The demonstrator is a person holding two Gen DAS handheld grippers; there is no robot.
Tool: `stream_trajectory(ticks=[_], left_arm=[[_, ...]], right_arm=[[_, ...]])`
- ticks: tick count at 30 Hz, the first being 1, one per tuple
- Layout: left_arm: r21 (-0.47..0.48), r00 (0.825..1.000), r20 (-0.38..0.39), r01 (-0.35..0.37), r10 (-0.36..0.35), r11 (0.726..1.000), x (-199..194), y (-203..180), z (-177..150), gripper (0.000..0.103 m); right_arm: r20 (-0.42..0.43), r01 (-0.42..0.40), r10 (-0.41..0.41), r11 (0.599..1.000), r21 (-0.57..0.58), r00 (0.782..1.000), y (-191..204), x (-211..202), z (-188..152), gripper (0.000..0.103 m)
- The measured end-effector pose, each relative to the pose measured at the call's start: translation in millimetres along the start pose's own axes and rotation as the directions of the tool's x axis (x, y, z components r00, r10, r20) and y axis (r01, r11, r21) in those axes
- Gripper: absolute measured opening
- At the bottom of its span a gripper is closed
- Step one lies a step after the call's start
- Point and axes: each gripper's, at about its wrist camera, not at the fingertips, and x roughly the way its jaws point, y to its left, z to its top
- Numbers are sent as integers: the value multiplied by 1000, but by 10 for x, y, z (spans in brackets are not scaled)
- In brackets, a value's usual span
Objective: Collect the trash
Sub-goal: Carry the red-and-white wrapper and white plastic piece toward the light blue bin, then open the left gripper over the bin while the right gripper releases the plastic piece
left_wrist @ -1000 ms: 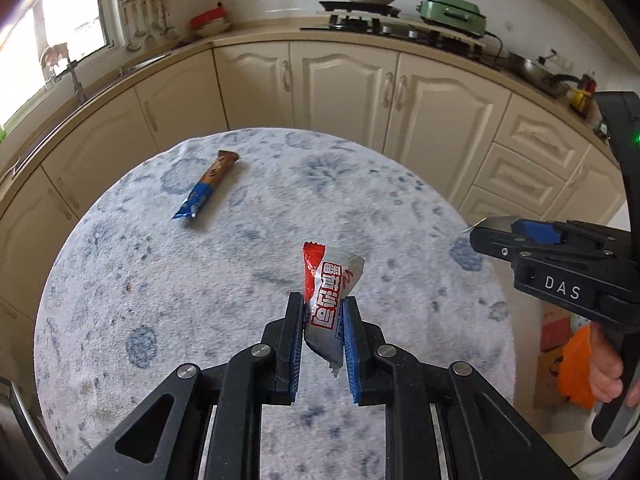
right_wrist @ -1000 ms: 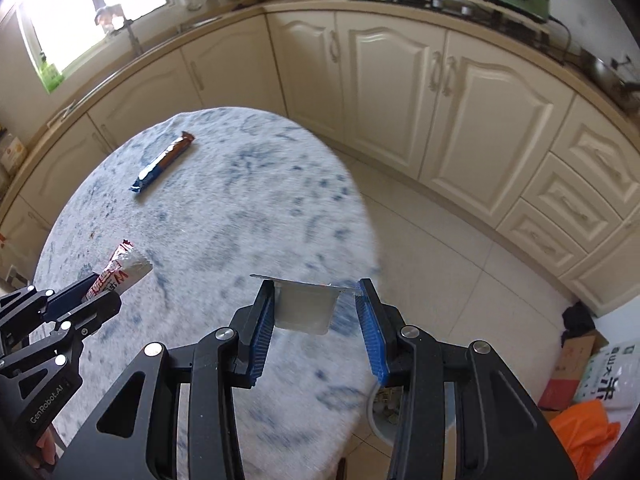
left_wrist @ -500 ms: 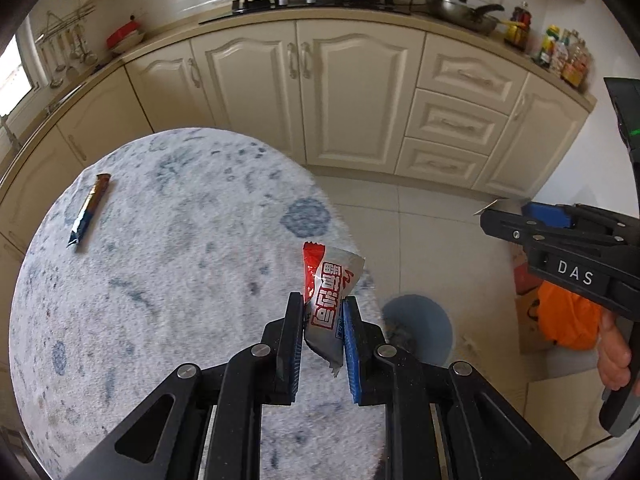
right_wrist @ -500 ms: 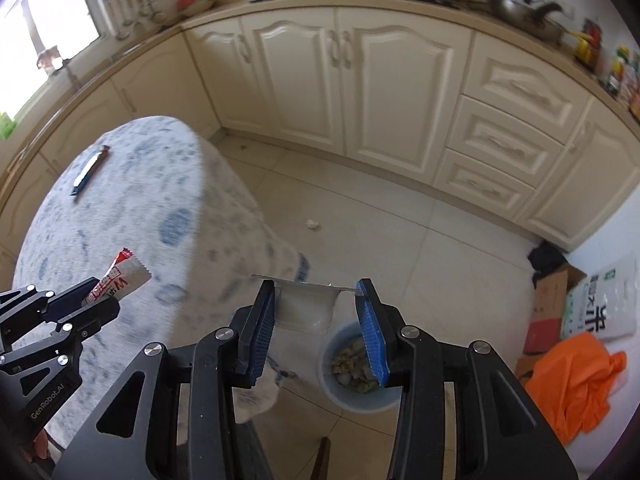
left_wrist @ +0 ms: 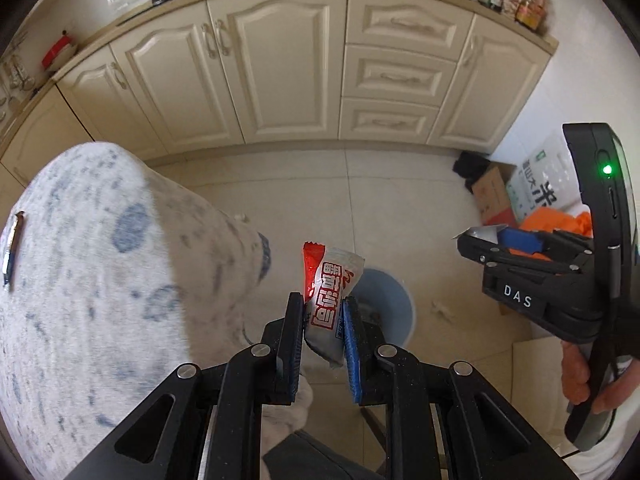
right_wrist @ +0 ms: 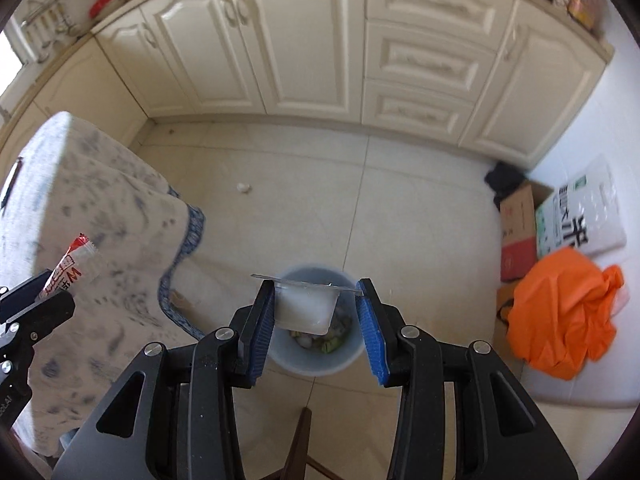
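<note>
My left gripper point(left_wrist: 319, 312) is shut on a red and silver snack wrapper point(left_wrist: 330, 284) and holds it in the air past the table's edge; the wrapper also shows in the right wrist view point(right_wrist: 70, 266). My right gripper point(right_wrist: 316, 308) is shut on a clear plastic cup point(right_wrist: 306, 306) by its rim, right above a pale blue trash bin point(right_wrist: 294, 360) on the floor that holds some scraps. The bin point(left_wrist: 390, 304) lies just behind the wrapper in the left view. A blue and brown candy bar wrapper point(left_wrist: 12, 246) lies on the table.
The round table with a white and blue cloth point(left_wrist: 80, 280) is at the left. Cream cabinets point(right_wrist: 320, 40) line the back. A cardboard box point(right_wrist: 518, 228), a white bag point(right_wrist: 580, 212) and an orange bag point(right_wrist: 560, 308) sit on the floor at the right. A small white scrap point(right_wrist: 243, 188) lies on the tiles.
Both grippers have swung right, away from the table top and out over the floor. The bin has come under the right gripper. Both still hold their items.
</note>
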Motion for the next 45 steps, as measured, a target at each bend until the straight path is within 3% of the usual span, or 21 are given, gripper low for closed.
stream_trajectory(ticks=[8, 16, 24, 34, 37, 38, 40, 41, 42, 44, 45], left_arm=[[19, 994, -109, 12, -9, 1000, 576, -353, 94, 15], [57, 974, -224, -24, 36, 998, 1362, -666, 249, 15], [71, 941, -332, -42, 63, 997, 2236, -916, 397, 16], [20, 868, -497, -9, 18, 1000, 3697, -902, 543, 18], [13, 854, -520, 0, 7, 1000, 4039, -878, 538, 18], [12, 852, -523, 7, 1, 1000, 4131, -893, 542, 21], [38, 842, -538, -13, 31, 999, 4290, -912, 514, 46], [74, 837, -539, -68, 97, 995, 4350, -873, 464, 69], [98, 836, -527, -119, 153, 988, 4415, -851, 447, 82], [84, 845, -518, -108, 135, 991, 4506, -809, 444, 84], [69, 839, -531, -97, 118, 993, 4546, -777, 437, 84]], right_arm=[[-96, 22, -16, 997, 70, 995, -341, 466, -218, 41], [-168, 44, -21, 990, 135, 986, -574, 913, -434, 41], [-263, 29, 24, 981, 194, 964, -708, 1454, -634, 41], [-354, 49, 59, 956, 288, 933, -803, 2160, -772, 41], [-393, 59, 73, 948, 312, 917, -840, 2368, -865, 41], [-402, 59, 78, 946, 318, 912, -848, 2415, -897, 41], [-413, 69, 74, 945, 321, 908, -860, 2466, -941, 41], [-421, 87, 58, 945, 316, 905, -862, 2481, -958, 41], [-421, 99, 45, 944, 314, 906, -873, 2490, -974, 41], [-425, 94, 57, 941, 326, 904, -885, 2514, -994, 41], [-428, 89, 66, 939, 333, 901, -897, 2523, -1001, 41]])
